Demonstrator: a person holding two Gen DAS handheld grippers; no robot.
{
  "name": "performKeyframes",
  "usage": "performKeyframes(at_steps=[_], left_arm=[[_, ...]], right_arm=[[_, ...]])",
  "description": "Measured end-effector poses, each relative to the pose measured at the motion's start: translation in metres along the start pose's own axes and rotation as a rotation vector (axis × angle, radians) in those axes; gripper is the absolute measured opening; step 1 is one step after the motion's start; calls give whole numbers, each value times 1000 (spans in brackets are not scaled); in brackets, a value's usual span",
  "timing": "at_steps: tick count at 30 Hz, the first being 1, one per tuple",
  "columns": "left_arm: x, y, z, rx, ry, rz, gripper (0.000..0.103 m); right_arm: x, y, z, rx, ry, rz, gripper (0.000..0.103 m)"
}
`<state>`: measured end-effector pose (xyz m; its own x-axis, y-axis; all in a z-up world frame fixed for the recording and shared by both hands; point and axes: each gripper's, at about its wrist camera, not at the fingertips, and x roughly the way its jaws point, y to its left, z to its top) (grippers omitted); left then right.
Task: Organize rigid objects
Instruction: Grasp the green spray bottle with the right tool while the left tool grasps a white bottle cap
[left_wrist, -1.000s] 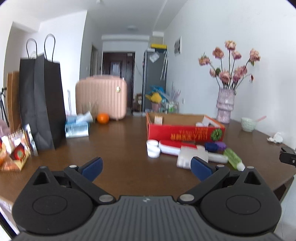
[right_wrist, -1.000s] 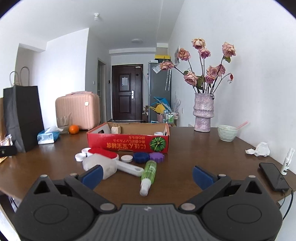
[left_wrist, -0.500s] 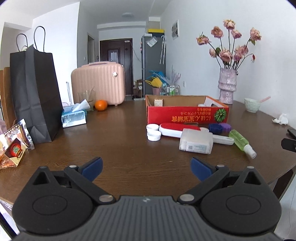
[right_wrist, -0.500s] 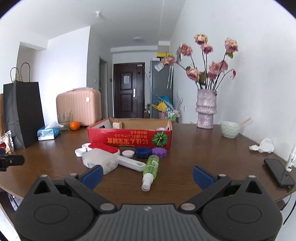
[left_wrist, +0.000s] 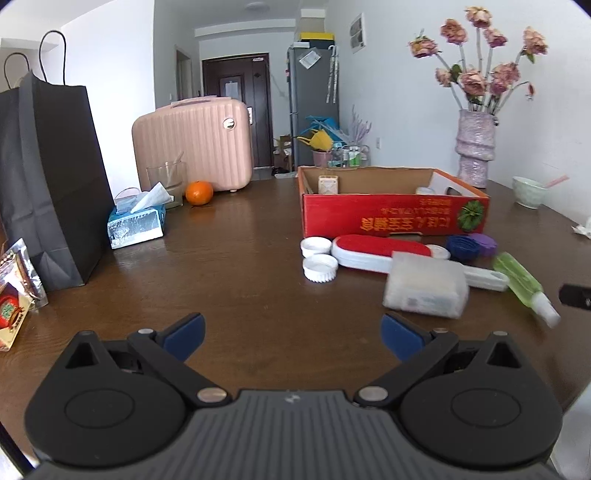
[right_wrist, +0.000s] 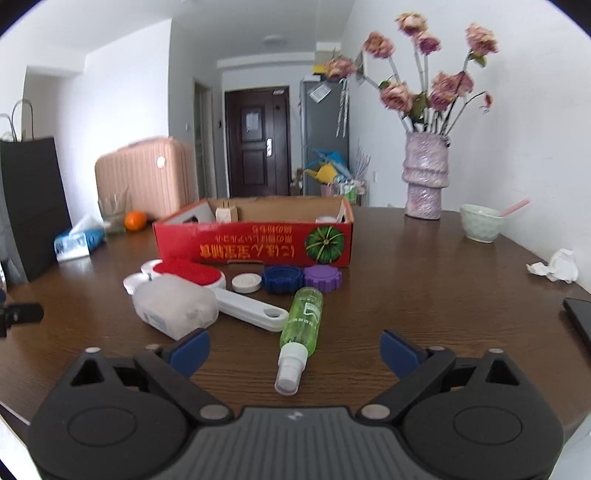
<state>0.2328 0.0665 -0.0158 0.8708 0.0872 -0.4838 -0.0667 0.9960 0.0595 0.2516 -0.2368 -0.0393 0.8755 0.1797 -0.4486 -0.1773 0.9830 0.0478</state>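
Grippers empty: left gripper (left_wrist: 291, 334) wide, right gripper (right_wrist: 295, 349) closing.

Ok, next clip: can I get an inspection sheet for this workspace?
Surface: brown wooden table.
Job's things: red box; in front of it, lying green spray bottle, clear plastic case, red-and-white brush, blue cap, purple cap, white caps.
Clutter: tissue pack, orange, bowl, crumpled tissue, black bag.
Grippers: left hand-held gripper open, empty; right hand-held gripper closing, nothing gripped.
Cables: nothing seen.
Surroundings: vase, suitcase.
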Motion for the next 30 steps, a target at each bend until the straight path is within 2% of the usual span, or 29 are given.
performKeyframes(at_steps=[4, 7, 11, 12, 14, 16, 20, 26, 29, 30], left_arm=[[34, 3, 11, -31, 18, 6, 103], [59, 4, 20, -30, 34, -1, 103], [93, 5, 32, -37, 93, -60, 100], [101, 4, 35, -32, 100, -62, 96], [116, 2, 41, -4, 105, -71, 90], [132, 1, 46, 11, 124, -92, 78], [157, 1, 51, -3, 170, -132, 70], [174, -2, 48, 16, 170, -161, 66], [177, -1, 48, 15, 158, -152, 55], [178, -1, 47, 18, 150, -148, 46]], right_arm=[[26, -3, 5, -13, 22, -29, 92], [44, -6, 10, -4, 42, -30, 86], [70, -8, 16, -12, 78, -35, 69], [77, -9, 16, -15, 91, -41, 62], [86, -11, 17, -14, 116, -45, 54], [92, -12, 17, -14, 139, -57, 48], [104, -14, 16, -27, 177, -101, 34], [114, -23, 19, -8, 180, -105, 32], [116, -28, 21, 8, 185, -90, 31], [116, -30, 21, 16, 185, -88, 31]])
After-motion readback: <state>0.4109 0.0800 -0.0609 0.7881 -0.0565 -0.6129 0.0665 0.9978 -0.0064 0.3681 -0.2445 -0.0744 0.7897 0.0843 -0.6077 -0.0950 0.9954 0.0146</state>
